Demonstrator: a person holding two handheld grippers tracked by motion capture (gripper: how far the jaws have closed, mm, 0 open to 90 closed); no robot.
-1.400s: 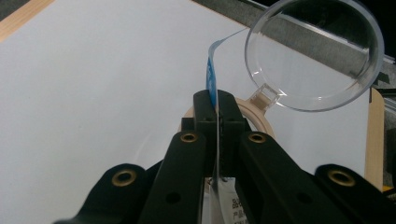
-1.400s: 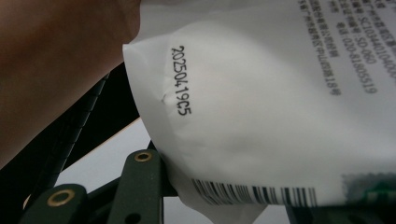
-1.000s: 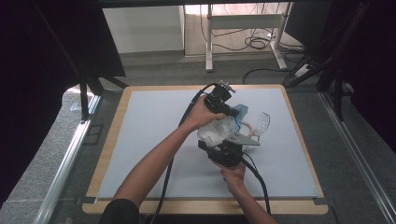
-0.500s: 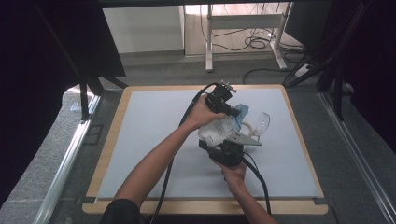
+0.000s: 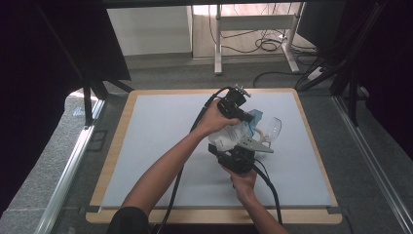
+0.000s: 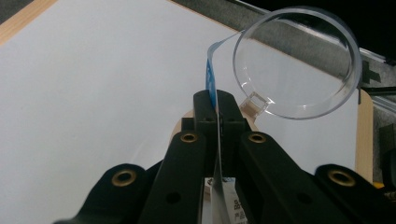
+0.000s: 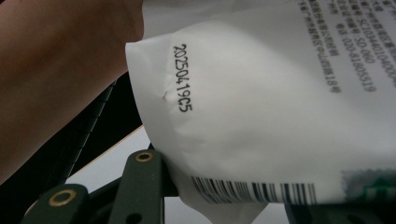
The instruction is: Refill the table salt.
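a soft white bag point(image 5: 233, 134) is held up over the middle of the surface point(image 5: 156, 131), between two hands. it has a blue top edge point(image 5: 254, 118) and small black print on it. in the right gripper view the bag point(image 7: 261, 116) is very near, with a row of numbers and a bar code at its bottom.

the left tool point(image 5: 242, 114) is shut tight on the blue top edge of the bag. in the left gripper view its two black jaws are pressed together with the thin blue edge point(image 6: 209, 79) squeezed between them.

the right tool point(image 5: 233, 148) grips the bag from below. it is partly open, because the fat bottom of the bag sits between its jaws. in the right gripper view one dark jaw touches the bag's bottom left side.

a clear plastic cup point(image 5: 273, 129) is just to the right of the bag. in the left gripper view the round cup point(image 6: 299, 63) is just past the tip of the left tool, with its open mouth facing that camera. i cannot tell if it touches the bag.

the left hand point(image 5: 213, 119) comes in from the bottom left on a long bare arm. the right hand point(image 5: 242, 179) comes in from the bottom. black cables hang down from both tools.

the surface is a big white mat with a wood rim point(image 5: 114, 151). a grey floor is all around it.
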